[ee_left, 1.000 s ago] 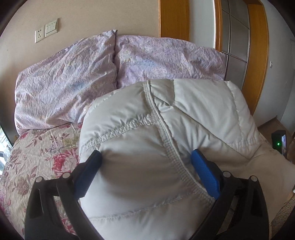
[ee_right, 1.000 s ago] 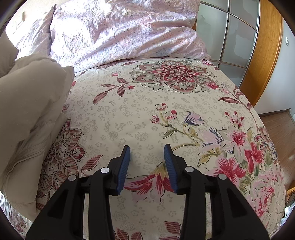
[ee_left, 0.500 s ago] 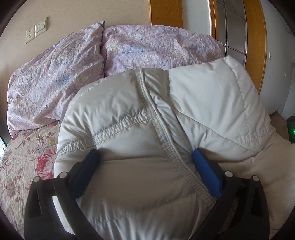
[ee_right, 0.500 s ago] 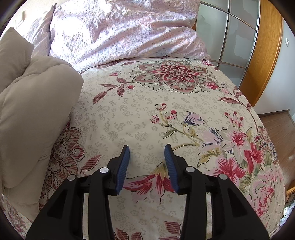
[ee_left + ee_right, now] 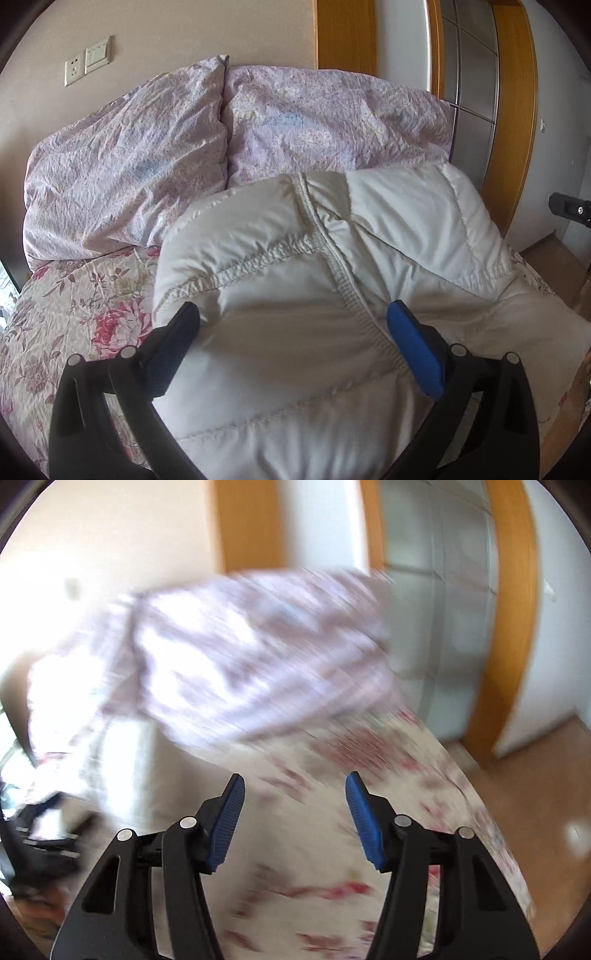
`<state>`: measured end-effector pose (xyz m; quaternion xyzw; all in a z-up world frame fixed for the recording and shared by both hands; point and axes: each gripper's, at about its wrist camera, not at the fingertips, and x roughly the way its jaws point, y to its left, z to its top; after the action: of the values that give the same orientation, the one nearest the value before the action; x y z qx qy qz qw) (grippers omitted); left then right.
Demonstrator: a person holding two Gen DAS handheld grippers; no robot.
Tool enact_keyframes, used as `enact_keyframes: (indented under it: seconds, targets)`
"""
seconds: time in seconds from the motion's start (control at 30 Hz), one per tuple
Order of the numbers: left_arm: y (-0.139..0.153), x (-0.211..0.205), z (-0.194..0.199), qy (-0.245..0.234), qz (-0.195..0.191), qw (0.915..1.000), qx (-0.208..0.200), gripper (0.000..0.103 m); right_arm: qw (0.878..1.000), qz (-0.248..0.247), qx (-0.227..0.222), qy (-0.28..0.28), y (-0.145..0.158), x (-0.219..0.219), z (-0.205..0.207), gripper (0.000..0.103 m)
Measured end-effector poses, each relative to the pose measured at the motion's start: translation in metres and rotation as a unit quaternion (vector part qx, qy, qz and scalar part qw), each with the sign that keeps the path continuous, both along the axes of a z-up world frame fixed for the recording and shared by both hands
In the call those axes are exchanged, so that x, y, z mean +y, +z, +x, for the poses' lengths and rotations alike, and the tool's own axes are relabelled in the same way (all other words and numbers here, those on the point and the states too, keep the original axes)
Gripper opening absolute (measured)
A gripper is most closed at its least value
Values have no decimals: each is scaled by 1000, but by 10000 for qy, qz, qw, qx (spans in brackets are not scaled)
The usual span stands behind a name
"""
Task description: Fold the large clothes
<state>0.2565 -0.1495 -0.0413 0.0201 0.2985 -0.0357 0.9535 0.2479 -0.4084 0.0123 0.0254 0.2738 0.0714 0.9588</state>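
A bulky white quilted down jacket (image 5: 314, 295) lies bunched on the floral bed (image 5: 74, 295) and fills the left wrist view. My left gripper (image 5: 291, 343) is wide open, its blue pads on either side of a thick fold of the jacket. My right gripper (image 5: 295, 812) is open and empty, held above the floral bedspread (image 5: 314, 867). The right wrist view is heavily blurred; a pale shape at its left edge (image 5: 122, 760) may be the jacket.
Two lilac pillows (image 5: 229, 147) lean against the wall at the head of the bed. A wooden door frame (image 5: 513, 110) with glass panels stands on the right. Wooden floor (image 5: 535, 794) lies to the right of the bed.
My right gripper has opened wider and swung quickly, lifting its view from the bedspread toward the pillows and the door. The left gripper and the jacket fold have shifted slightly.
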Motion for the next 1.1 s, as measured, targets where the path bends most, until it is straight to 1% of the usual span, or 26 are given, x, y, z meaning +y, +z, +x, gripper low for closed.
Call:
enact_keyframes:
  seconds: [0.03, 0.07, 0.13, 0.17, 0.23, 0.3, 0.47, 0.7, 0.83, 0.93, 1.1]
  targets:
    - [4, 5, -1, 52, -30, 10000, -3, 101, 9997, -69, -29, 223, 4, 18, 0, 49]
    - [7, 10, -2, 88, -55, 9999, -19, 101, 9990, -139, -39, 413, 6, 34, 1, 46]
    - [15, 20, -5, 176, -71, 9998, -99, 101, 9967, -227, -8, 784, 6, 63, 6, 32]
    - [19, 24, -6, 215, -54, 9997, -141, 101, 9954, -258, 14, 923, 4, 75, 9, 27]
    - [25, 31, -6, 275, 10, 9994, -218, 101, 9943, -282, 46, 1024, 1, 93, 16, 14]
    - [28, 36, -4, 323, 99, 9991, -242, 101, 9943, -248, 59, 1038, -6, 105, 23, 9]
    - [24, 45, 6, 381, 131, 9991, -134, 101, 9960, -260, 177, 831, -20, 110, 36, 6]
    - [7, 46, 20, 341, 108, 9993, 88, 101, 9966, -19, 608, 562, -54, 85, 60, 4]
    - [5, 41, 23, 251, 93, 9996, 85, 101, 9955, 186, 736, 573, -67, 75, 64, 4]
    - [0, 39, 27, 174, 36, 9997, 150, 101, 9938, 447, 827, 601, -79, 68, 69, 2]
    - [-9, 41, 35, 68, -214, 9993, 312, 101, 9908, 818, 871, 643, -96, 60, 76, 1]
